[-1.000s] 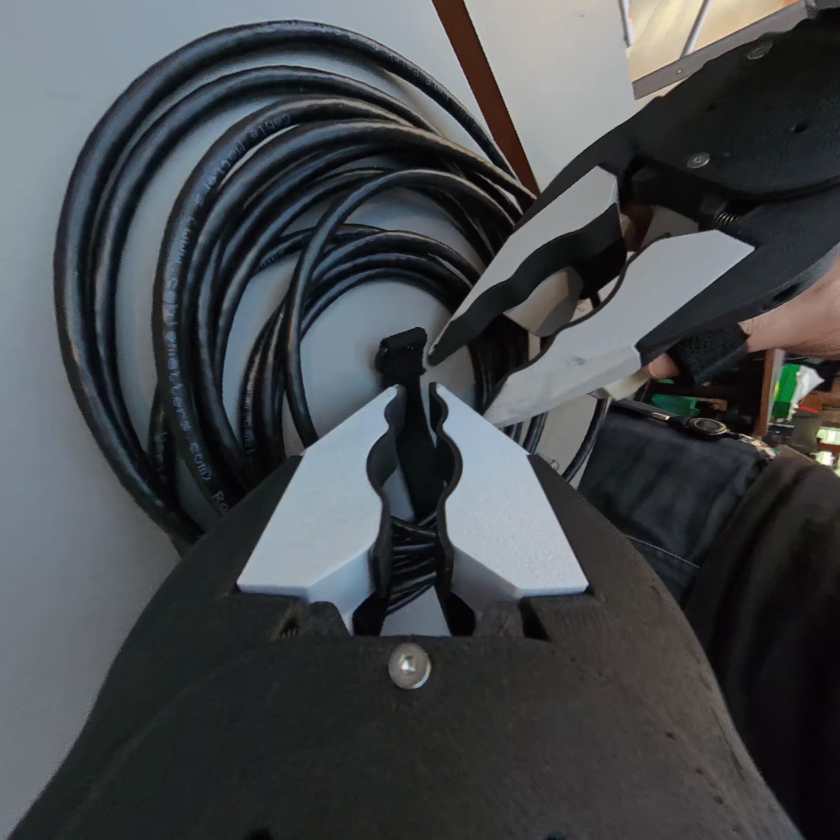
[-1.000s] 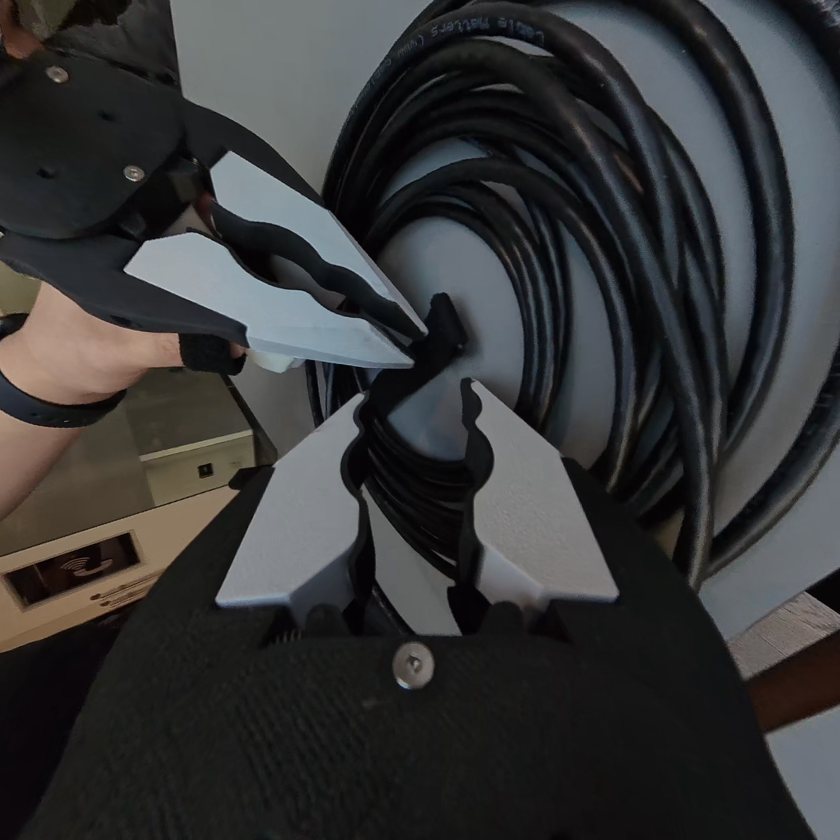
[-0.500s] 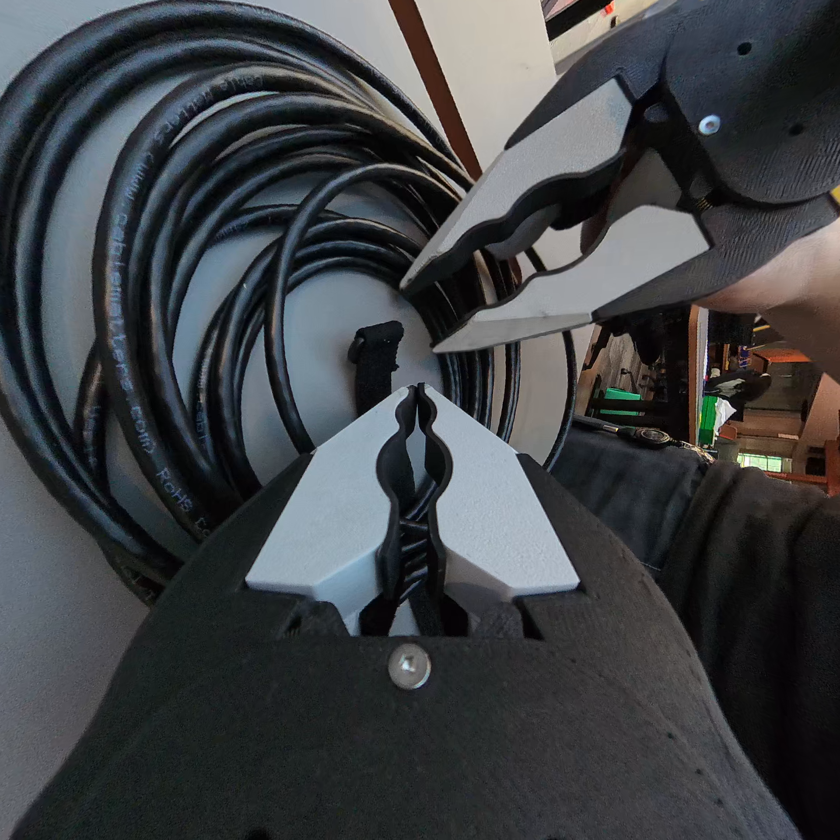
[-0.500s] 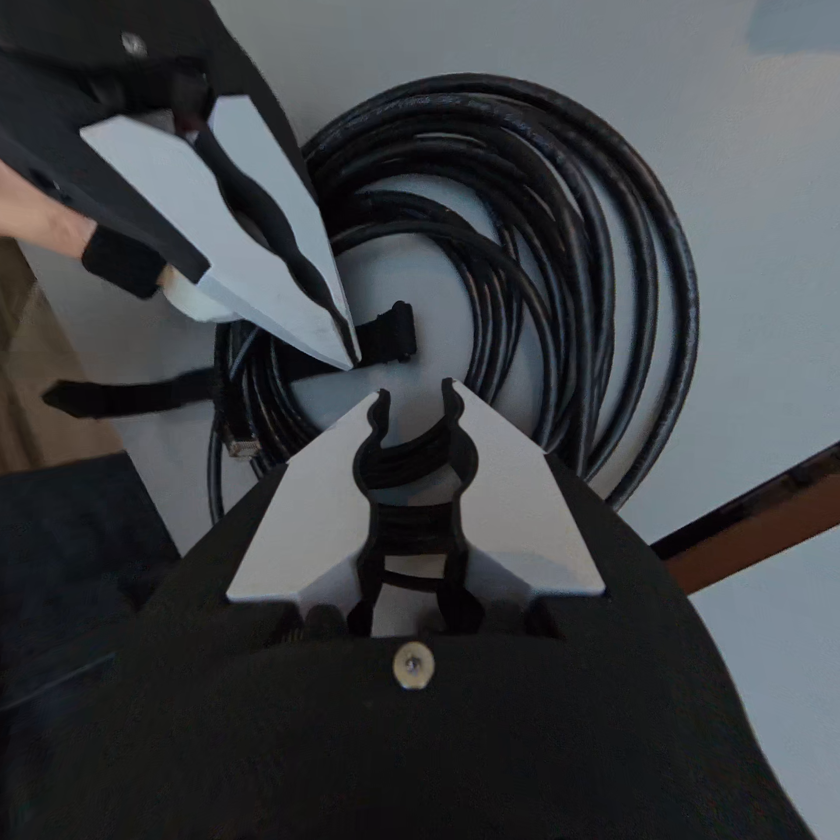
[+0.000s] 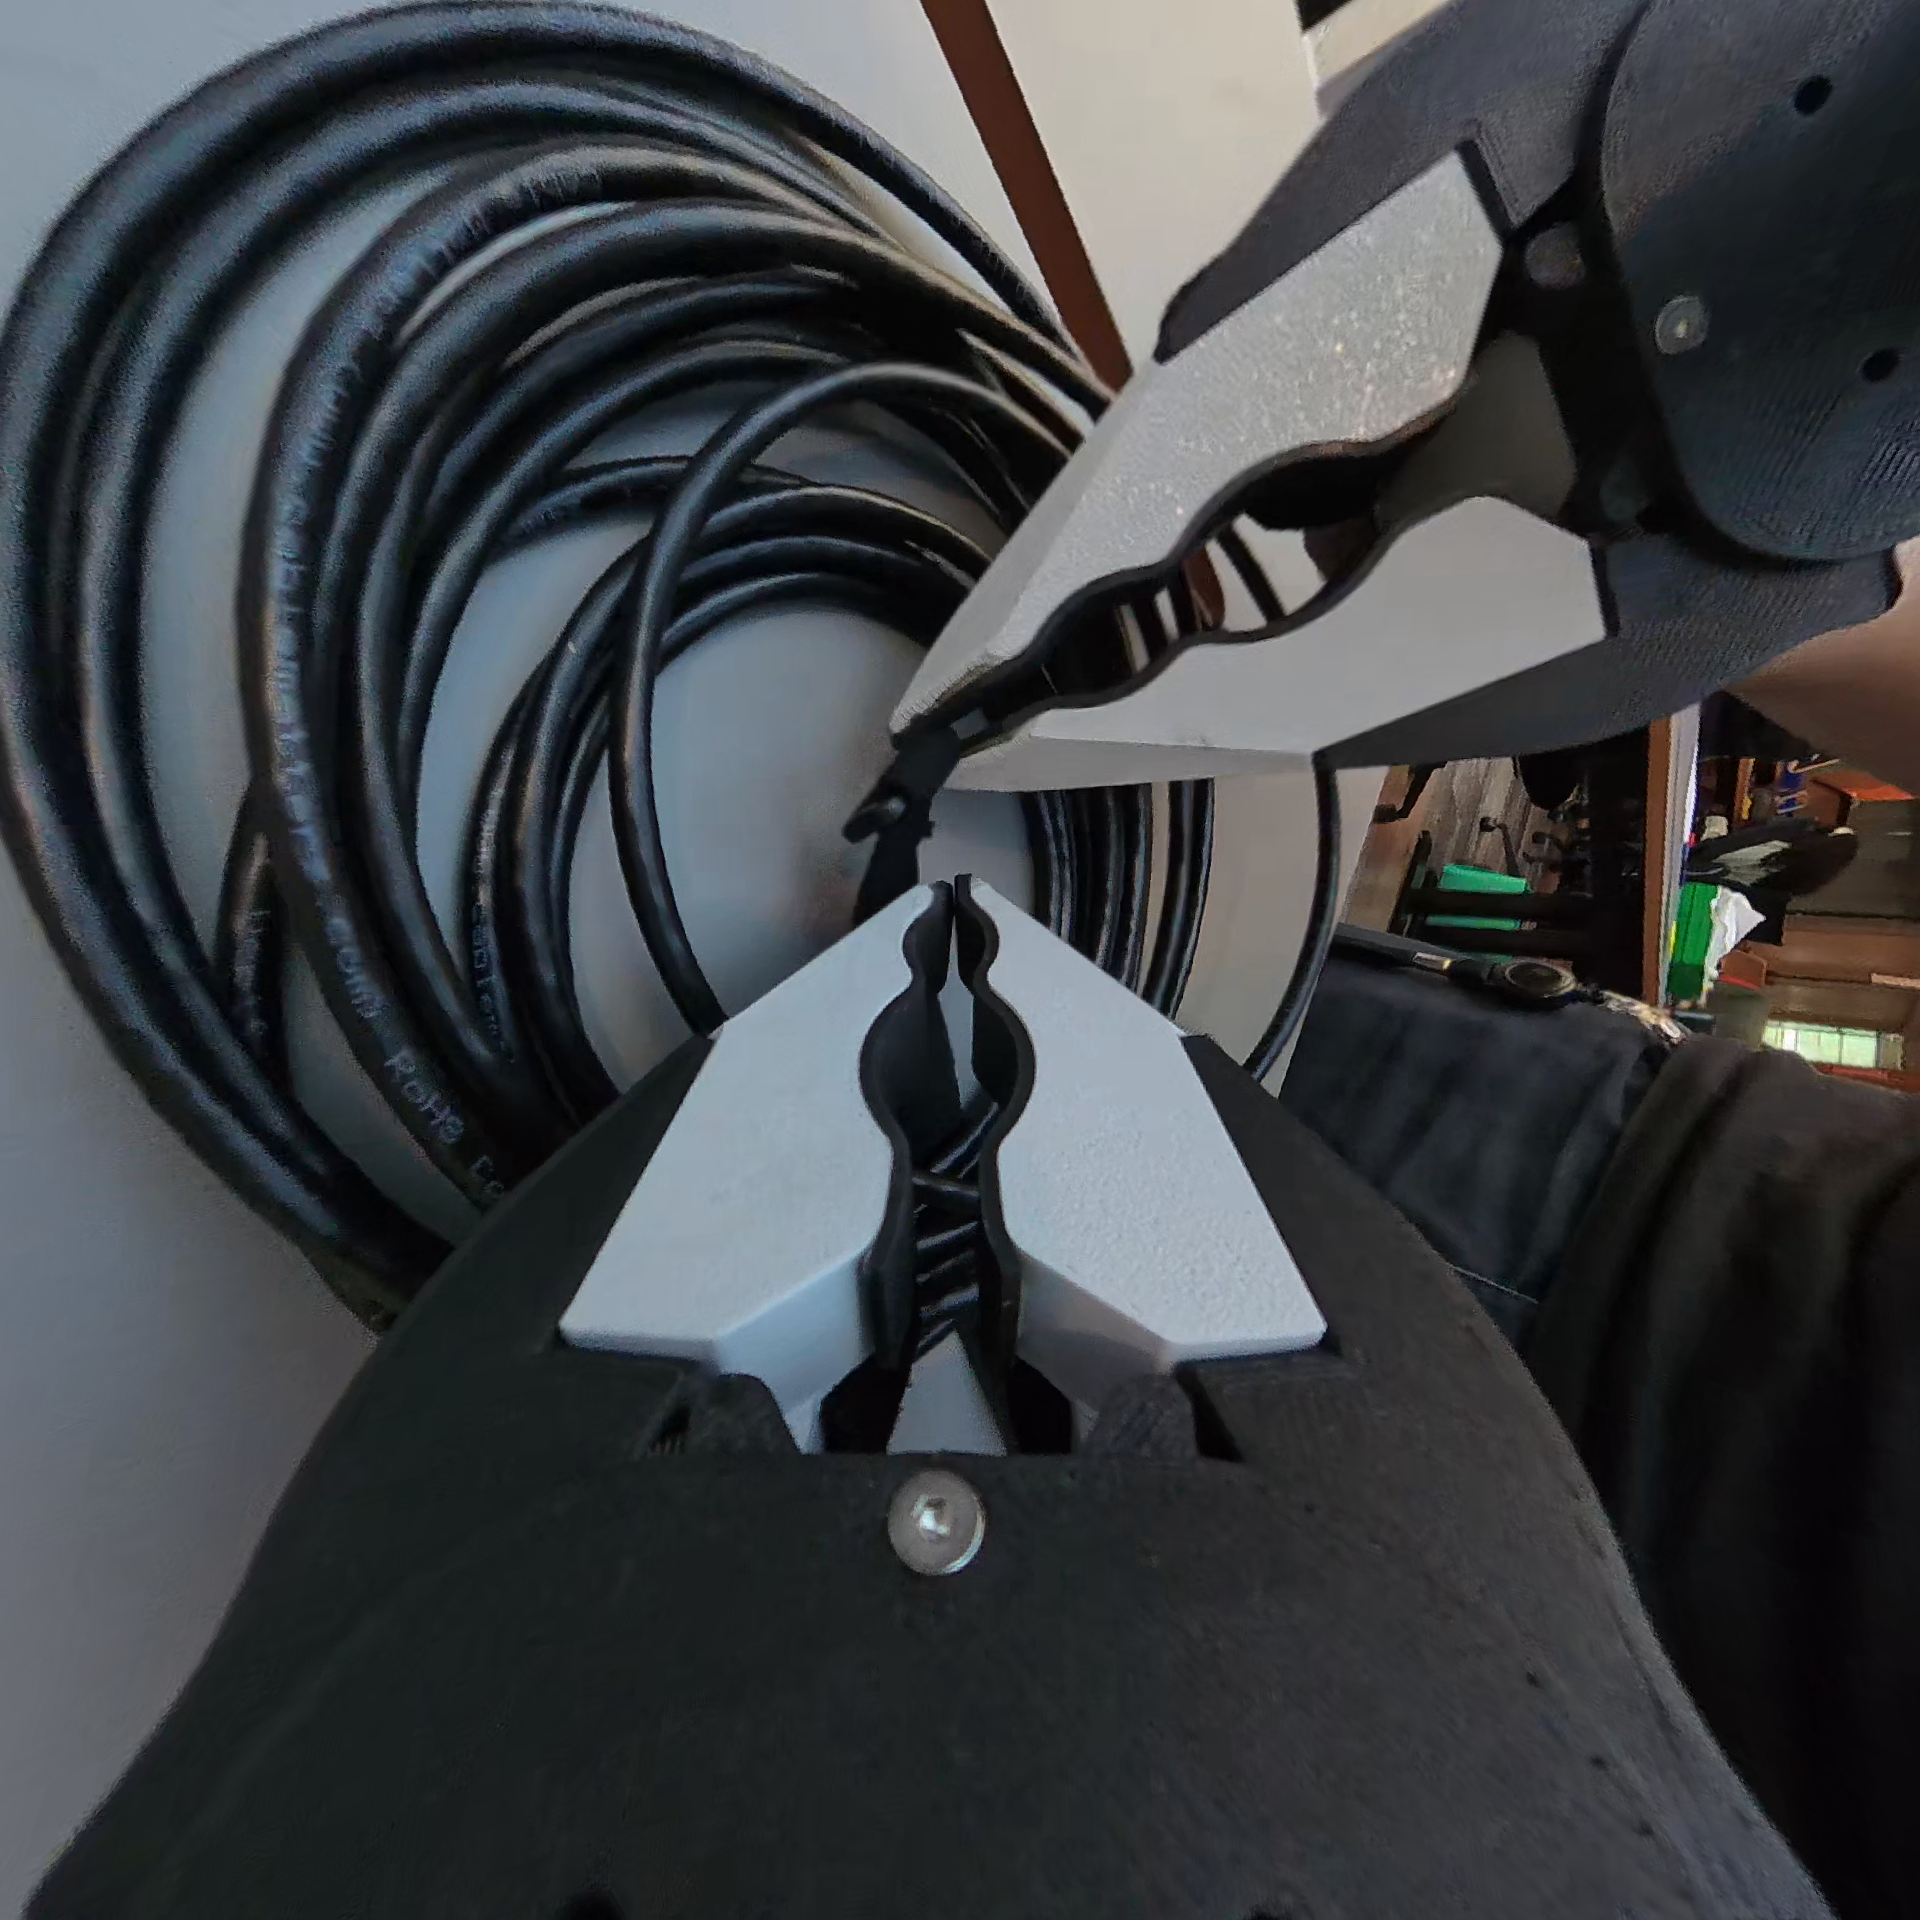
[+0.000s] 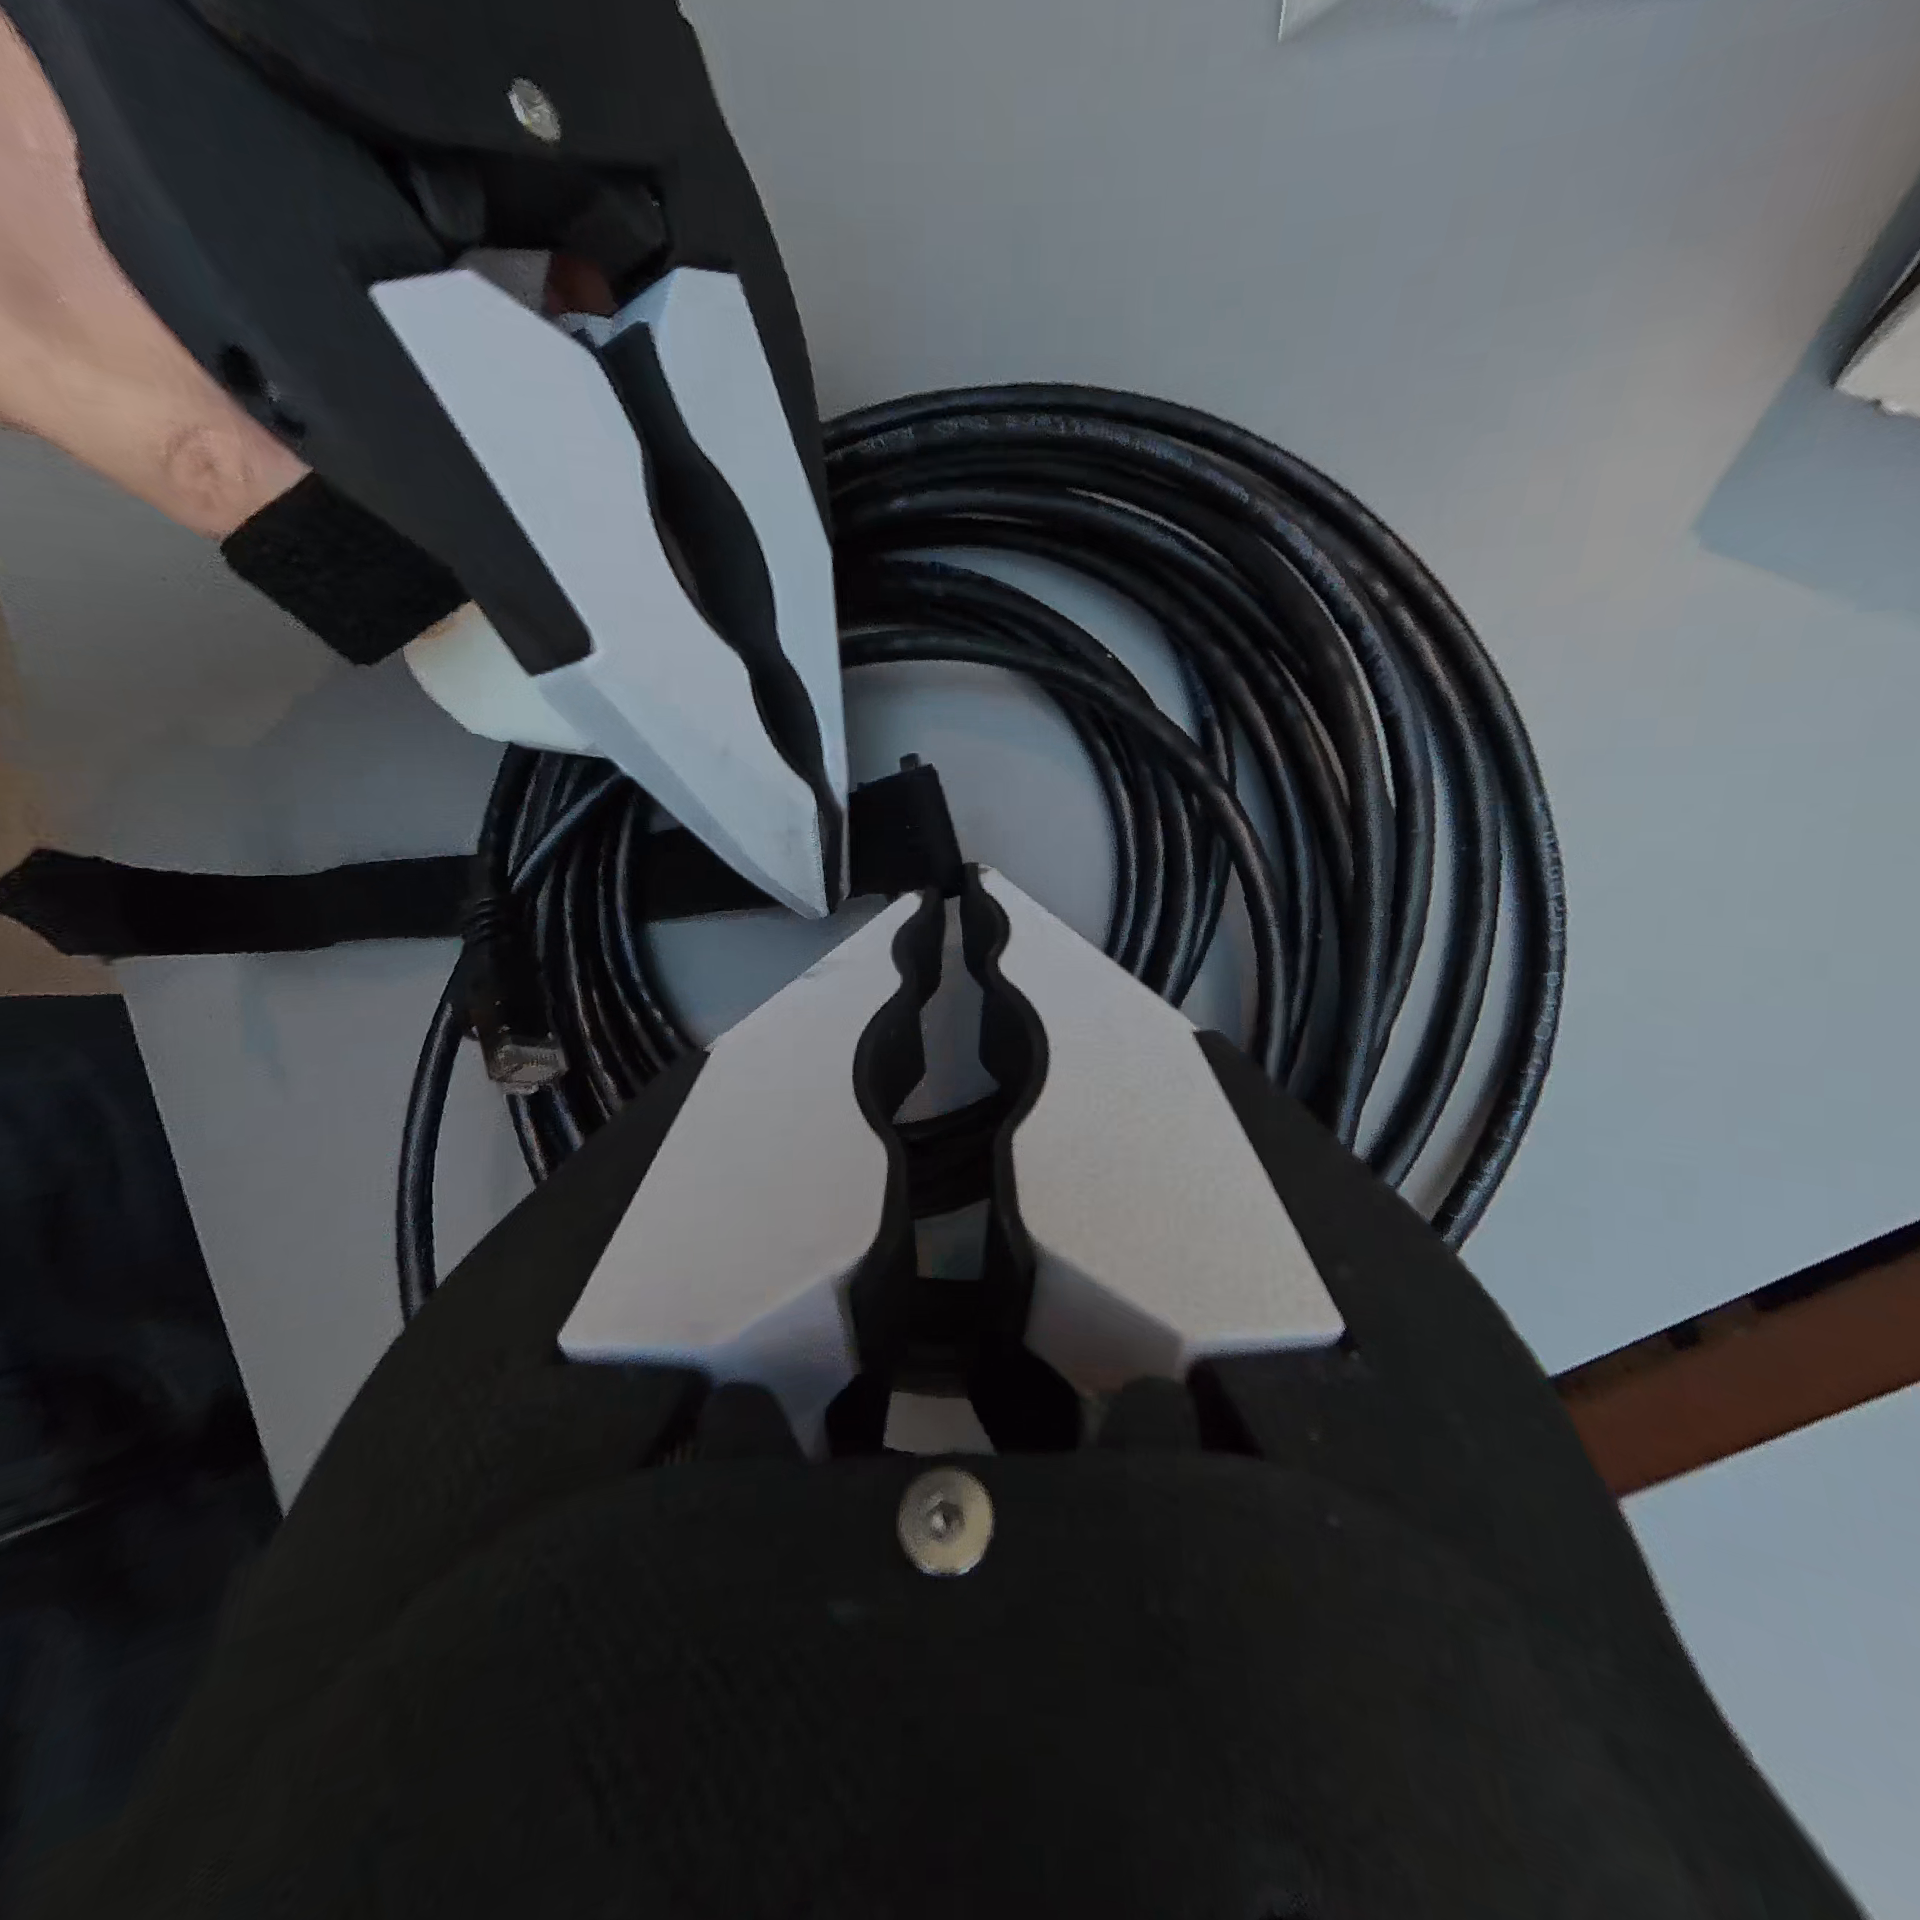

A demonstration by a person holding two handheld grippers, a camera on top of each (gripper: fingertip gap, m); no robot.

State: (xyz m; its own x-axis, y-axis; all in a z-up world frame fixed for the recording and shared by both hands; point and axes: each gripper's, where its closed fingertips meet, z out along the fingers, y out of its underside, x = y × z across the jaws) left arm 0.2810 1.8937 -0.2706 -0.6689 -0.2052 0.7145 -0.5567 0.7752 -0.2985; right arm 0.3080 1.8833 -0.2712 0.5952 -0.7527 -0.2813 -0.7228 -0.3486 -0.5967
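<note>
A black cable coil [image 5: 312,623] lies on a pale grey table top [image 6: 1351,208]; it also shows in the right wrist view [image 6: 1382,727]. A black strap [image 6: 260,909] runs under one side of the coil, and its end [image 5: 896,831] stands up inside the ring. My left gripper [image 5: 954,888] is shut on the strap just inside the coil; it also shows in the right wrist view [image 6: 831,899]. My right gripper [image 6: 951,888] is shut on the strap's end, tip to tip with the left one; it also shows in the left wrist view [image 5: 914,732]. A cable plug [image 6: 514,1060] lies beside the strap.
The table's brown edge [image 6: 1714,1382] runs close behind the coil on one side. A person's dark clothing [image 5: 1558,1195] is next to the table. A hand [image 6: 83,312] holds the left gripper. A pale object [image 6: 1891,343] sits at the far right. Only a small space, under 4 cm, lies between the two pairs of fingers. From the right gripper's tips to the pale object [image 6: 1891,343] is close to 15 cm.
My right gripper was open around the cable bundle, drew back, and has now closed on the strap's end. My left gripper has stayed shut on the strap.
</note>
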